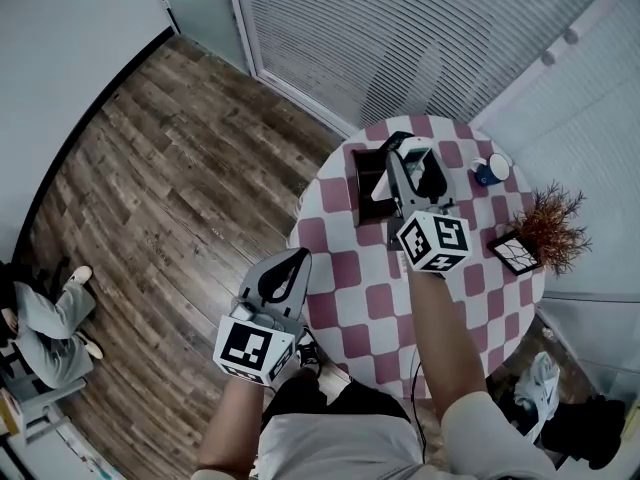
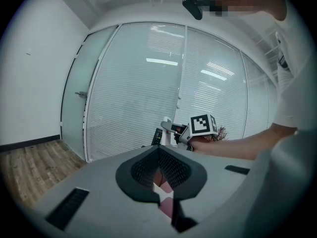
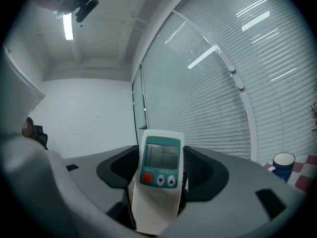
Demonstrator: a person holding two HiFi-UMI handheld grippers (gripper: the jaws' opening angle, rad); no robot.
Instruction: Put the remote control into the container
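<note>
A white remote control (image 3: 158,175) with a screen and an orange button stands upright between the jaws of my right gripper (image 3: 159,168), which is shut on it. In the head view the right gripper (image 1: 413,168) holds the remote (image 1: 417,154) over the far part of the round checkered table (image 1: 470,288), just right of the dark open container (image 1: 358,183). My left gripper (image 1: 288,268) hangs off the table's left edge, shut and holding nothing. The left gripper view shows its jaws (image 2: 159,168) closed, with the right gripper's marker cube (image 2: 203,125) and the remote (image 2: 167,126) beyond.
A blue and white mug (image 1: 490,170) stands at the table's far right, also in the right gripper view (image 3: 283,163). A dried reddish plant (image 1: 551,223) in a square dark pot (image 1: 514,252) sits at the right edge. A seated person (image 1: 40,323) is far left on the wood floor.
</note>
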